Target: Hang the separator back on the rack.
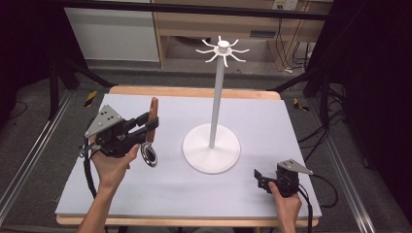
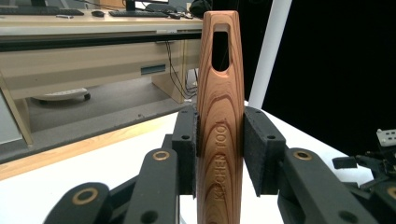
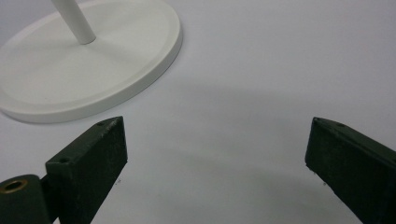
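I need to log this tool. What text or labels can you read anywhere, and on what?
"KITCHEN TOOL": engraved along the wooden handle held in the left claw.
Nothing else readable: no markings on the white stand, and the items on the background desk are too small and blurred.

White stand (image 1: 212,145) mid-table, obstructing.

Wooden handle (image 2: 220,121) bottom cut off, white stand base (image 3: 84,65) cropped at left edge
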{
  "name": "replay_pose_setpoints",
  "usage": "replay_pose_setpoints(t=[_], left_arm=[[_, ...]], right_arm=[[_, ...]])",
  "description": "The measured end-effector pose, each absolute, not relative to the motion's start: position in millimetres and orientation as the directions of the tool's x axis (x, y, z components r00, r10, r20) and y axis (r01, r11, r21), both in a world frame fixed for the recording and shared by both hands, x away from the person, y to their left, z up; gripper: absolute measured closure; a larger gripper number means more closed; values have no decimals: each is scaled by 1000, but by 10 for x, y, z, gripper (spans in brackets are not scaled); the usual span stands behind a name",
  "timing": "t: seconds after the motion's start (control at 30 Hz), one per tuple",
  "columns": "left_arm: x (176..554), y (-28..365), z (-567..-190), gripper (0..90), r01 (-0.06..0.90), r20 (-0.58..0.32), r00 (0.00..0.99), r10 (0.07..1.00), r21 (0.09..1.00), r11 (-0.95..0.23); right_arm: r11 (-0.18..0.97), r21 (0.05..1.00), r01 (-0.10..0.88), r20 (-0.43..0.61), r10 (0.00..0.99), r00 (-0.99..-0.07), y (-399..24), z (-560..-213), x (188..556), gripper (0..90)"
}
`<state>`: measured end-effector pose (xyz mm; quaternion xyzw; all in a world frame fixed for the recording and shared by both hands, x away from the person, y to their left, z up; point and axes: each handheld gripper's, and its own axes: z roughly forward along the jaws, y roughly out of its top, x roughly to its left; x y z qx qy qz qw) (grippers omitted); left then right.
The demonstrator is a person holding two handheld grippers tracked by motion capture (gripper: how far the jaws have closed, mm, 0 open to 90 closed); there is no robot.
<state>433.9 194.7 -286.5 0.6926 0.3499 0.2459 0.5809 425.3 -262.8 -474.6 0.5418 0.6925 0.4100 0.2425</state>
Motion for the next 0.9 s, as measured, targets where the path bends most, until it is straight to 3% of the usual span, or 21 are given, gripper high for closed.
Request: replay_pose_setpoints(t=[0.9], left_arm=[[4378, 1672, -2454, 674, 128, -33, 688, 725, 989, -77]], right_arm=[[66, 825, 561, 119, 950, -287, -2657, -4785, 4249, 59]])
